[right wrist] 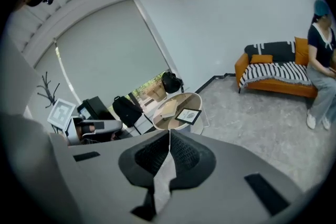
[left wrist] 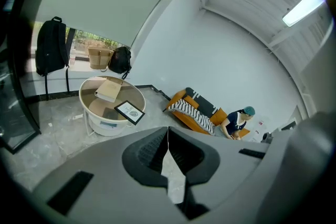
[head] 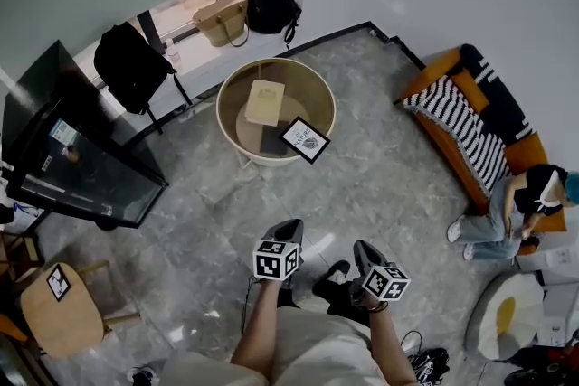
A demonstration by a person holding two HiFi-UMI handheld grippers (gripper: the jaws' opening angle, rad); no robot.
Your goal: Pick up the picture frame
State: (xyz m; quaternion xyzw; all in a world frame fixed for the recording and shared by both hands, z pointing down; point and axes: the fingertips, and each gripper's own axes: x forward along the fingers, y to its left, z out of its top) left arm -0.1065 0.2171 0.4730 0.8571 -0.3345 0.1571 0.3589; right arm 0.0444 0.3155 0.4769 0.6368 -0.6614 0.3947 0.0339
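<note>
The left gripper (head: pixel 290 227) has its jaws closed, pad tip against pad tip, with nothing between them; its own view shows only grey floor through the small gap lower down. The right gripper (head: pixel 363 249) is closed the same way and equally empty. Both point forward and downward over the marble floor, side by side and apart from each other.

The picture frame (head: pixel 306 139), black-edged with a white mat, lies well ahead of both jaw pairs, at the near rim of the round table (head: pixel 232 136). In the left gripper view the picture frame (left wrist: pixel 129 112) lies beyond the jaw tips and off to their left; in the right gripper view the picture frame (right wrist: pixel 189 115) is almost straight beyond the closed tips. Farther from the jaws on the same table lies a tan book (head: pixel 265 102). Off to the right of the jaws stands an orange sofa (head: pixel 452 160), where a person (head: pixel 517 211) sits.
</note>
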